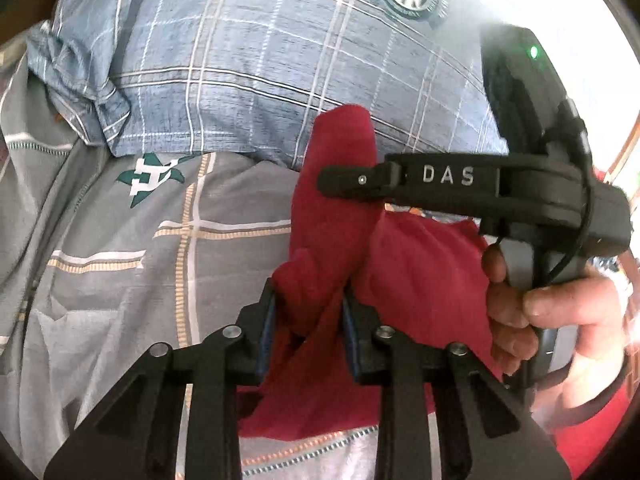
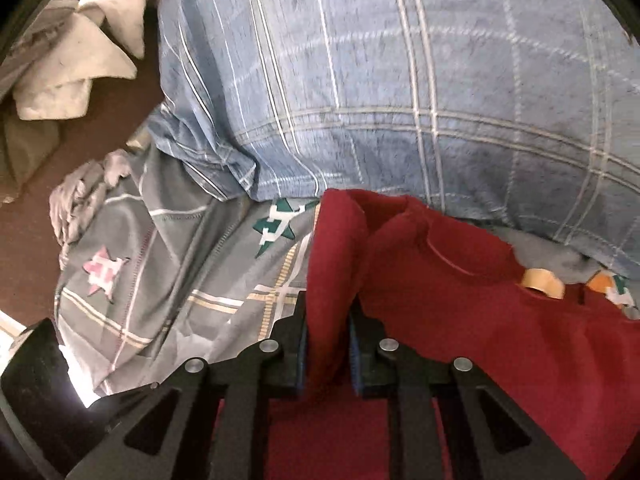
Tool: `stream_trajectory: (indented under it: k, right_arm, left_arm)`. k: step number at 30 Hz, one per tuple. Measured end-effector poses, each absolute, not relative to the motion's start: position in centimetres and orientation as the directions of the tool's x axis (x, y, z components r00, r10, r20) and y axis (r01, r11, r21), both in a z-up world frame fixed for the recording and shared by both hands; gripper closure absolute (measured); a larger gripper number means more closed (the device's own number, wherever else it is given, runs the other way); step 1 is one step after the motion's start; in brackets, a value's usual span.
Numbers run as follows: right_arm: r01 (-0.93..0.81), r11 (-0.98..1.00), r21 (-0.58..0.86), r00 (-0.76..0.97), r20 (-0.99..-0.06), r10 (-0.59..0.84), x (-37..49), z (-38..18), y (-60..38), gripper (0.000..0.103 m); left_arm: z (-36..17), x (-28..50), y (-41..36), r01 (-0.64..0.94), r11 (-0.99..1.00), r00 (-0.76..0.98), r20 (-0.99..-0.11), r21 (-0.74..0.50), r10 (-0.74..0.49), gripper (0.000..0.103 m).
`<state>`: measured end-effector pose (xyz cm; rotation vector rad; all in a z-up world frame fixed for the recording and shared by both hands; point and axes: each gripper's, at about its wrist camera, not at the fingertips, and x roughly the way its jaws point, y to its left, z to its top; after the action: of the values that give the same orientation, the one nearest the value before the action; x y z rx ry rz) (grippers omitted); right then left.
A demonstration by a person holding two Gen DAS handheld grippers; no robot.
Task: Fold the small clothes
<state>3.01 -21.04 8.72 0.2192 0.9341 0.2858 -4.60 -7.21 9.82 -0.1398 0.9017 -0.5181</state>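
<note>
A small dark red garment (image 1: pixel 420 272) lies bunched on a grey plaid bedsheet (image 1: pixel 120 264). My left gripper (image 1: pixel 308 312) is shut on a raised fold of it. In the left wrist view my right gripper (image 1: pixel 344 184) comes in from the right, held by a hand (image 1: pixel 560 312), its fingers against the same red cloth. In the right wrist view my right gripper (image 2: pixel 328 340) is shut on an upright fold of the red garment (image 2: pixel 460 312), which spreads out to the right.
A blue plaid pillow (image 1: pixel 260 60) (image 2: pixel 400 80) lies just behind the garment. The grey sheet (image 2: pixel 160 280) carries star prints. Crumpled beige and white cloth (image 2: pixel 68 76) lies on brown floor at far left of the right wrist view.
</note>
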Motion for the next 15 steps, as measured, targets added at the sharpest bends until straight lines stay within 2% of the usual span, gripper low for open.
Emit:
stream_trajectory:
  k: [6,15]
  right_arm:
    - [-0.135,0.936,0.324,0.573,-0.746,0.341,1.6,9.3,-22.2,0.088]
    - [-0.125,0.937,0.325,0.589,-0.736,0.334,-0.3,10.3,-23.8,0.088]
  left_arm:
    - [10.4,-6.1,-8.7,0.382,0.896,0.552,-0.722,-0.227,-0.418,0.078]
    - [11.4,-7.3,-10.4,0.422,0.891,0.563,-0.721,-0.169,-0.403,0.078]
